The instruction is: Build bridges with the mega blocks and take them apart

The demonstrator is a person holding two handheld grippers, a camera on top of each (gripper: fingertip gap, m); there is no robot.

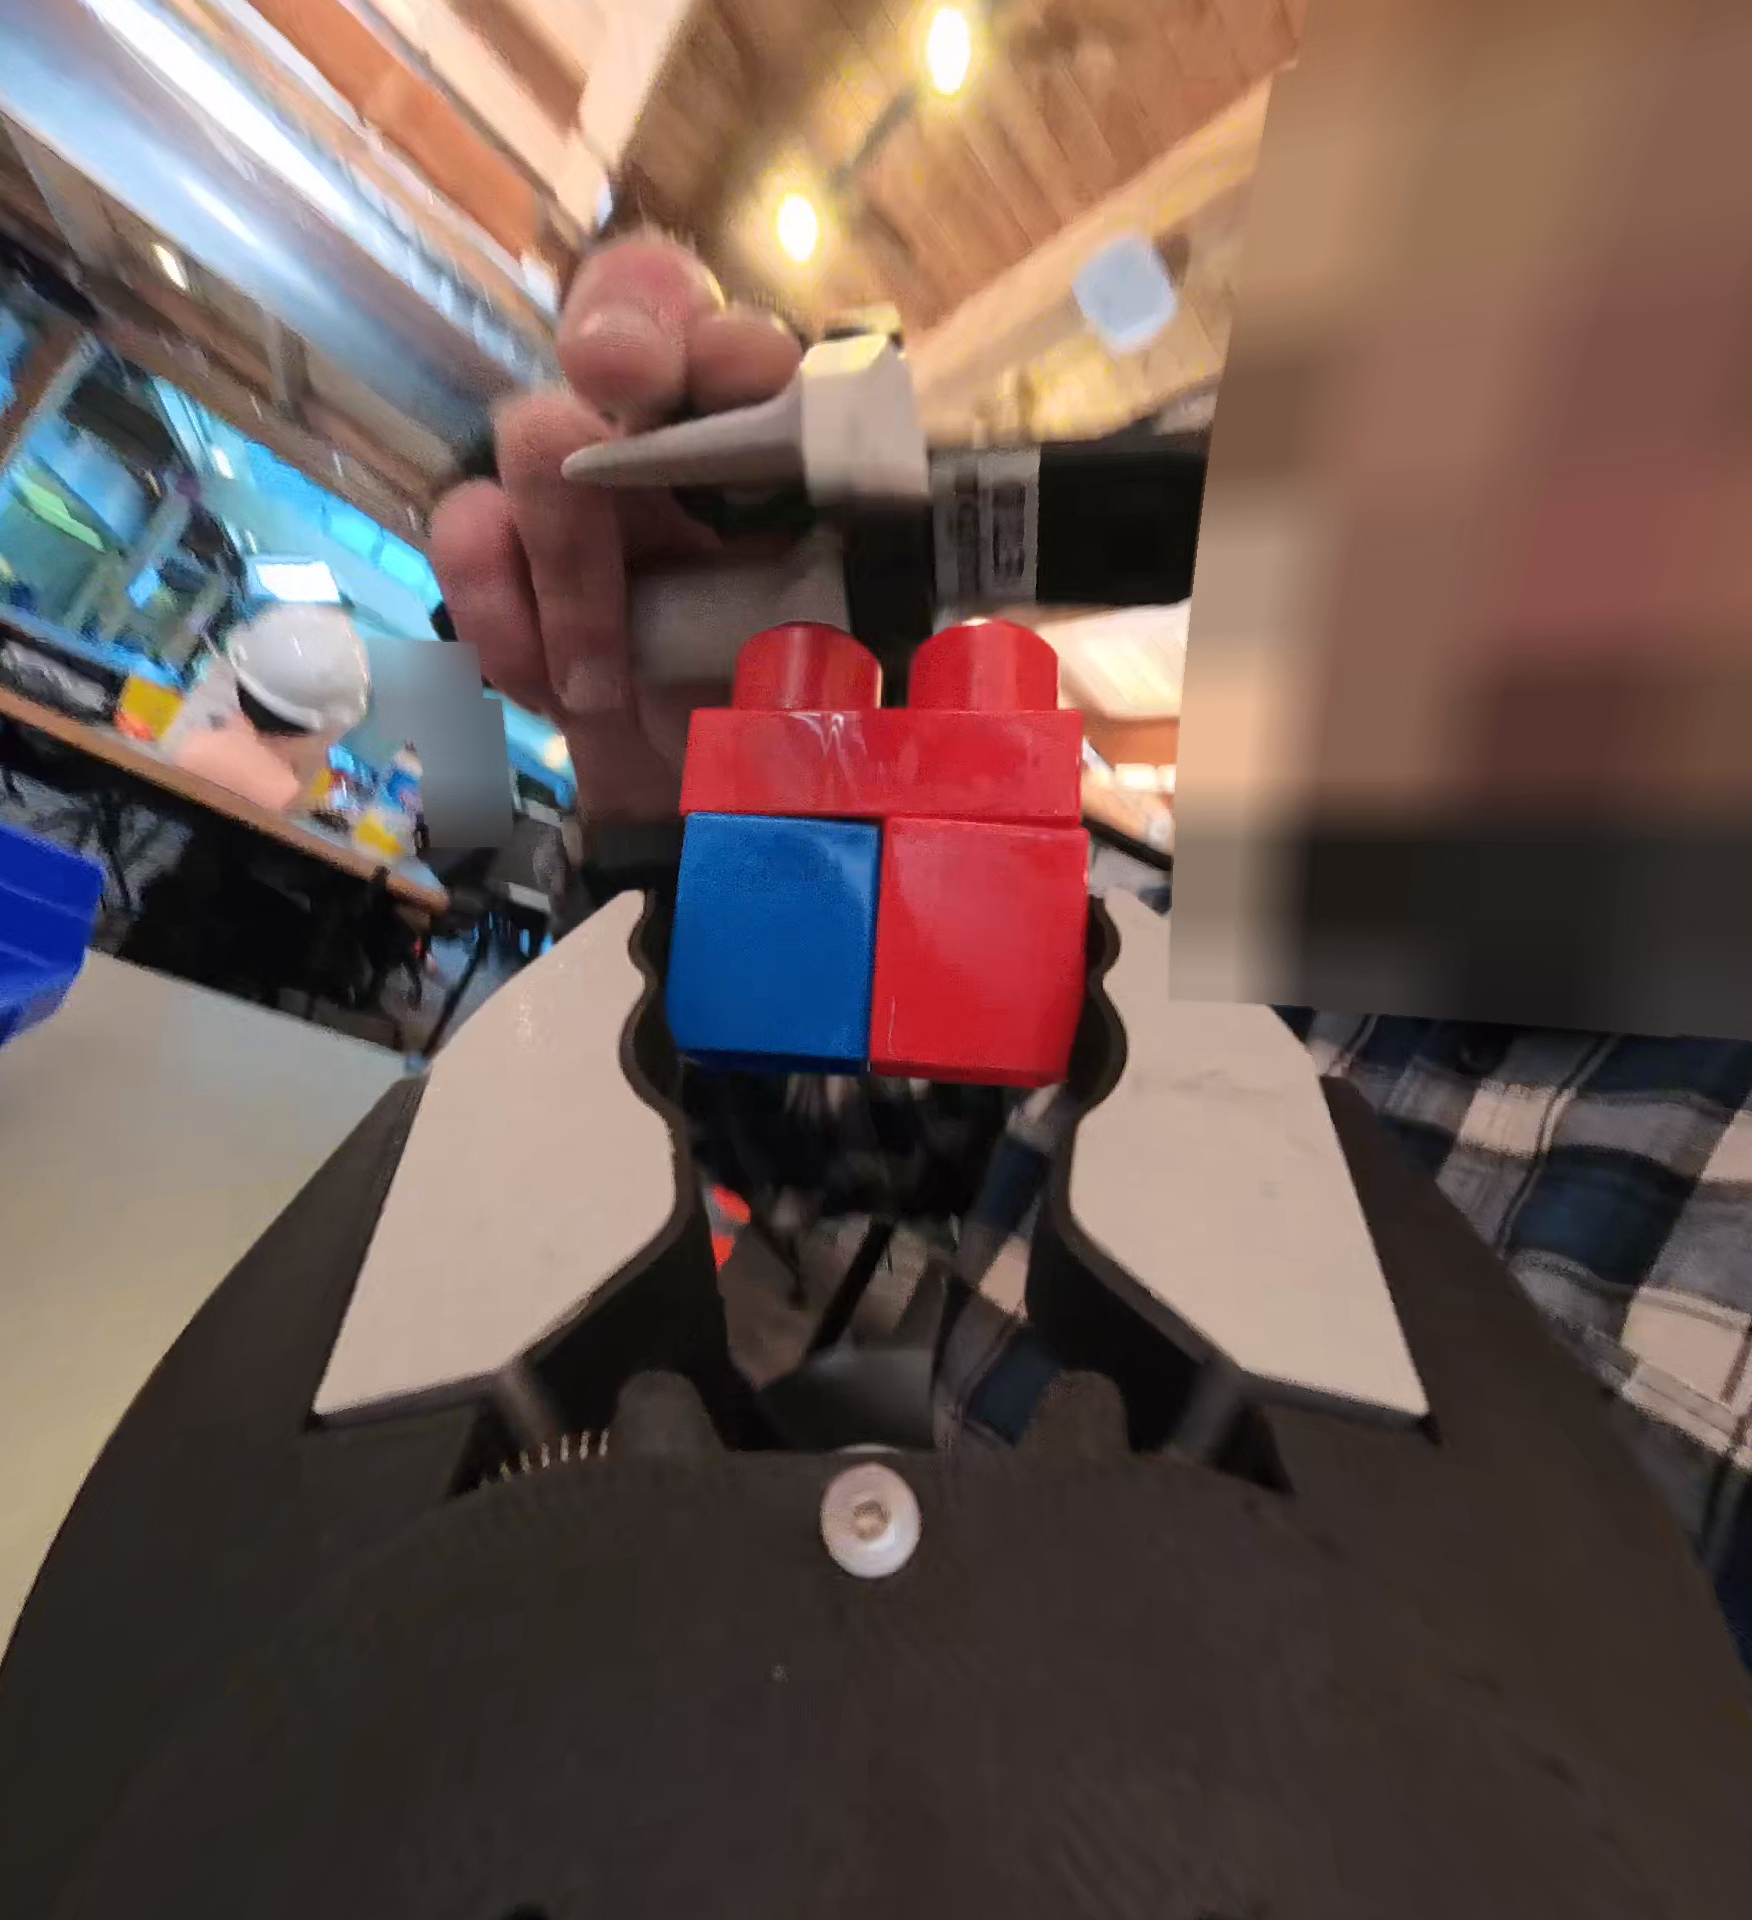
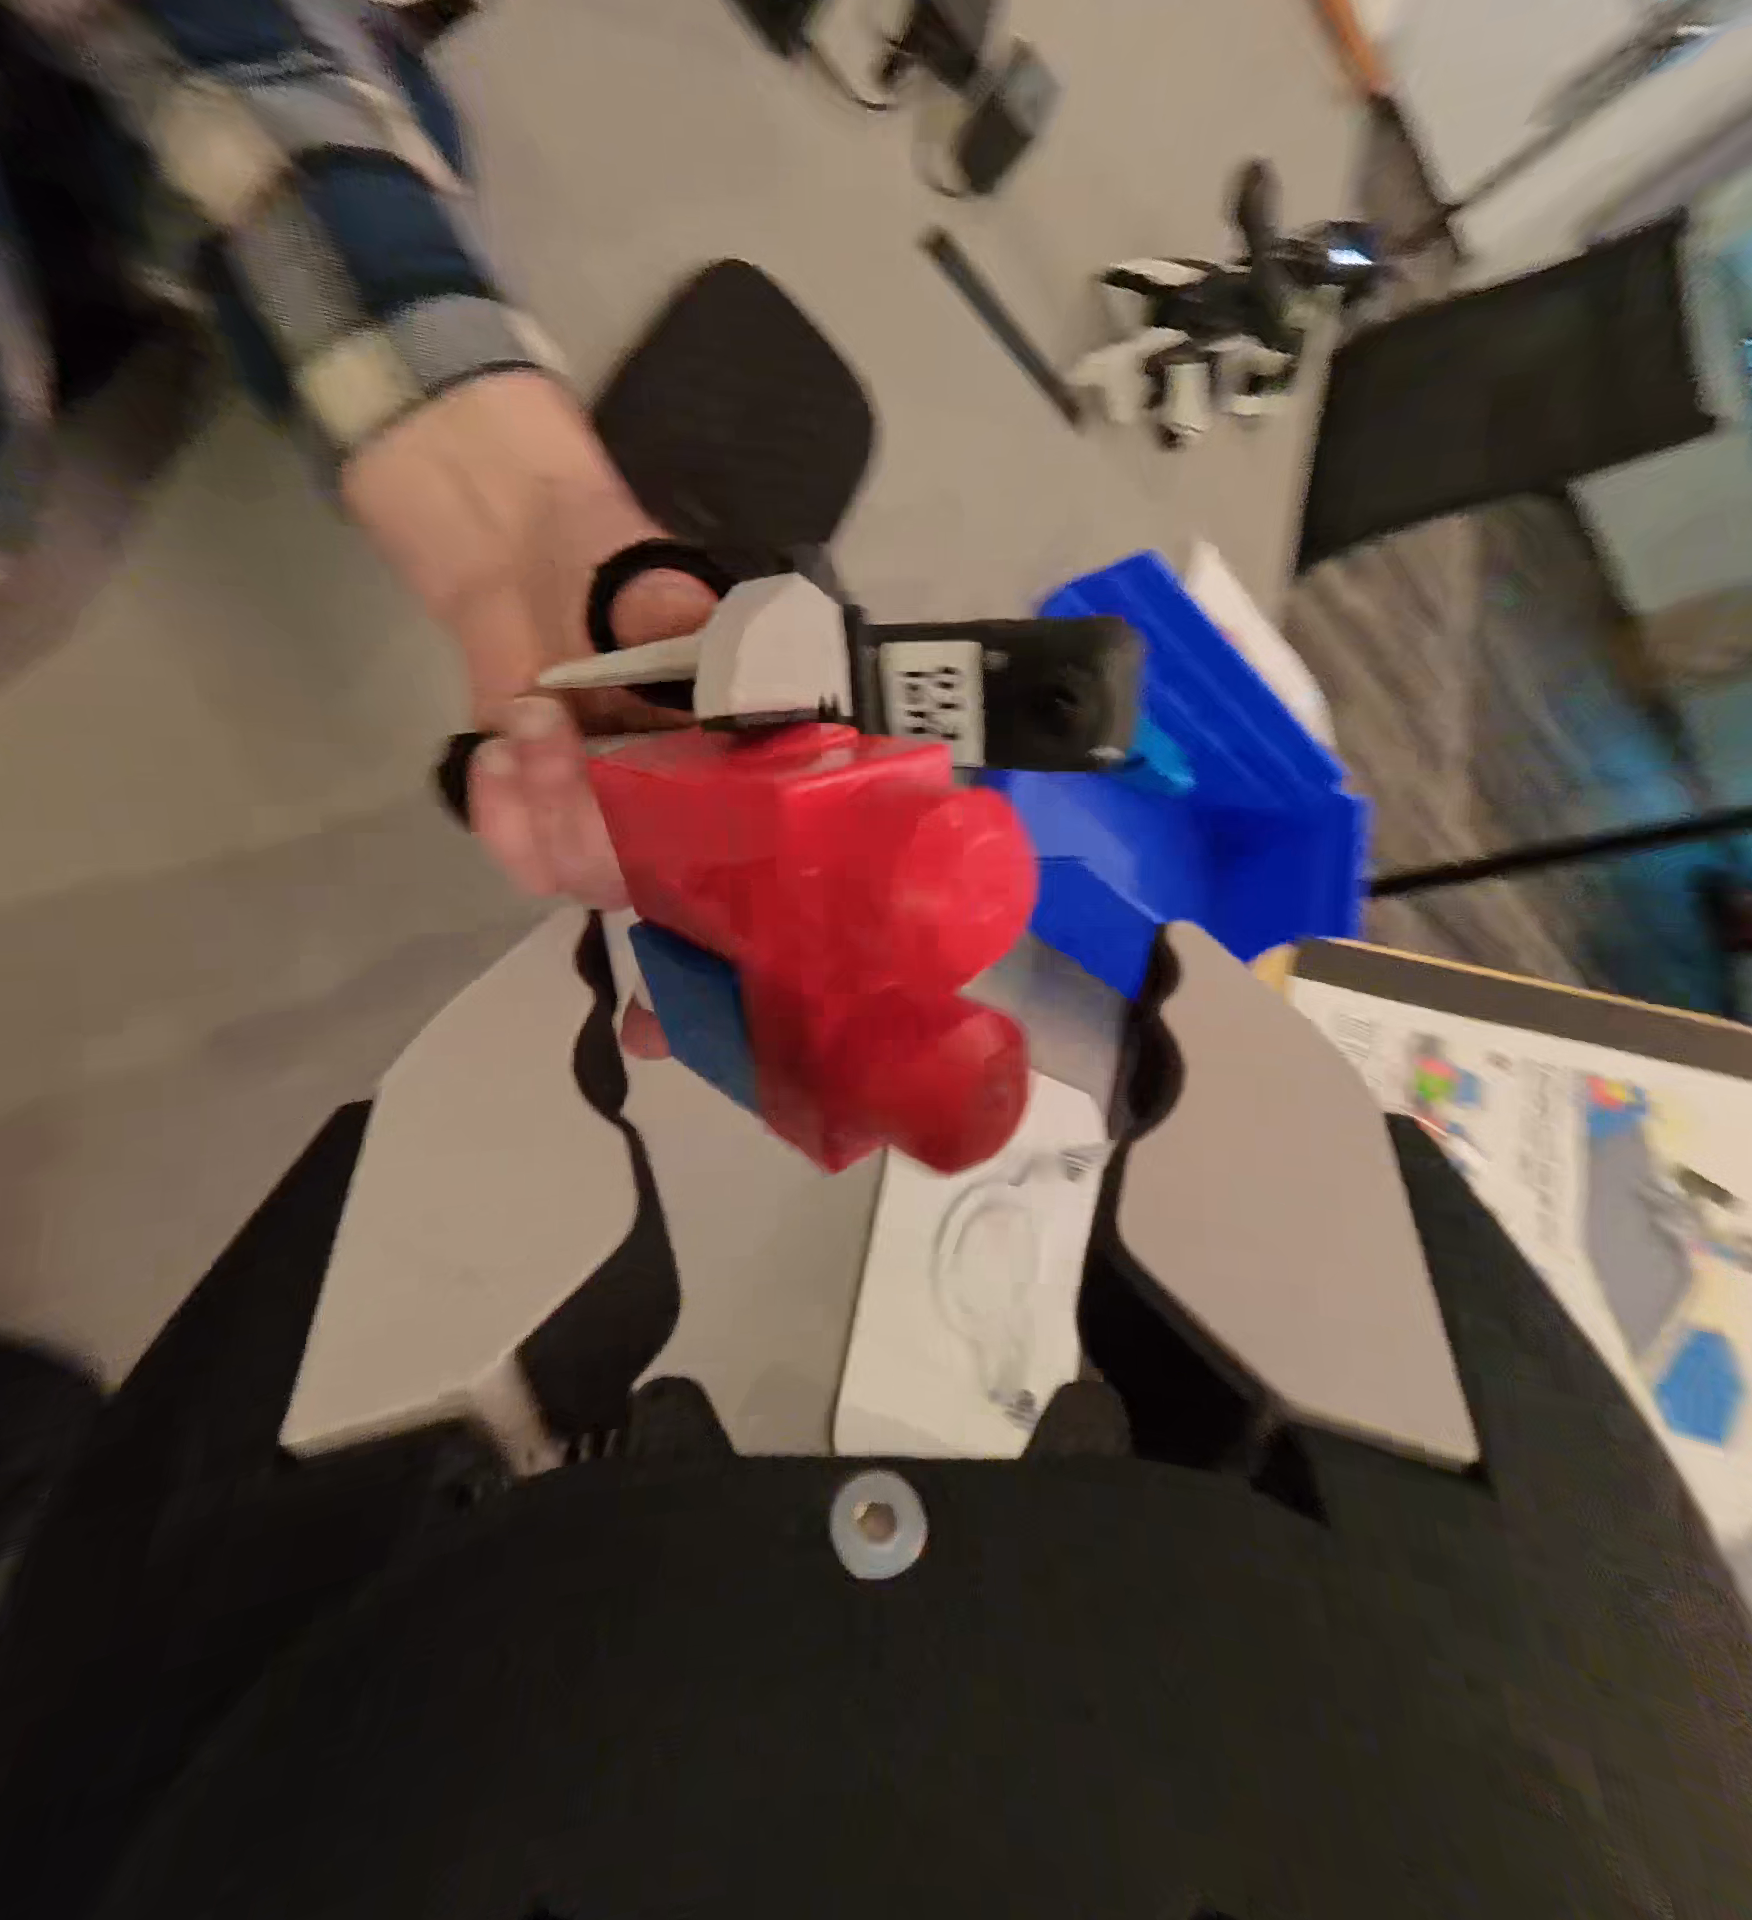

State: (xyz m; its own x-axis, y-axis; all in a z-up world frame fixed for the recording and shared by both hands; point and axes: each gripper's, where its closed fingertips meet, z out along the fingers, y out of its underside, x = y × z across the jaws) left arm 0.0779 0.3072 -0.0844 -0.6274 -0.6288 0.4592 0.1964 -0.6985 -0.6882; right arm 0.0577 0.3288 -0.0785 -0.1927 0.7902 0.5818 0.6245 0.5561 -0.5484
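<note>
Left wrist view, left claw point(image 1: 877, 966) clamped on blue block point(image 1: 773, 935) and red block point(image 1: 981, 951), red brick point(image 1: 882, 764) on top, right claw point(image 2: 872, 1023) open around them.

In the right wrist view, motion blur smears the block stack point(image 2: 830, 956) and blue bin point(image 2: 1225, 821); the printed sheet point(image 2: 1630, 1195), perhaps instructions, runs off the right edge.
</note>
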